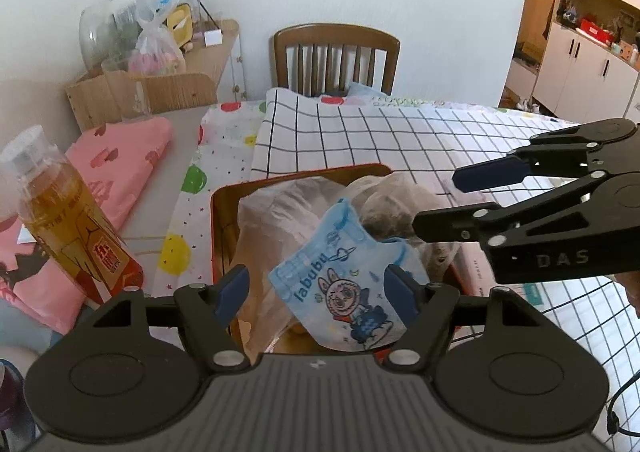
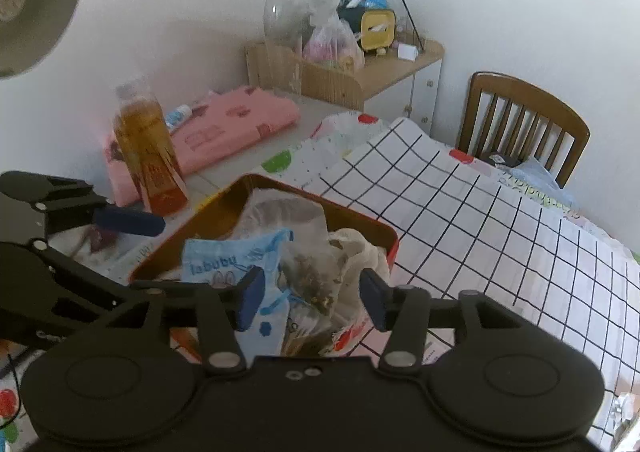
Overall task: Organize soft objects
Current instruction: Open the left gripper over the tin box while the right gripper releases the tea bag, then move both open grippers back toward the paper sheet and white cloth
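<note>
We keep both tongs, left (image 1: pixel 316 290) and right (image 2: pixel 312 298), wide over the tin (image 1: pixel 218 211); the labubu bag (image 1: pixel 344 292) may slip out

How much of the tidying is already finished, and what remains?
Done: the blue labubu pouch and clear bags sit in the red tin. In hand: nothing; left gripper and right gripper are open over it. Left: pink cloth lies outside.

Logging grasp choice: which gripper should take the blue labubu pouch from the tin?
Left, probably. The left gripper is open with the pouch between its fingers; the right gripper, also open, brackets a clear bag instead.
</note>
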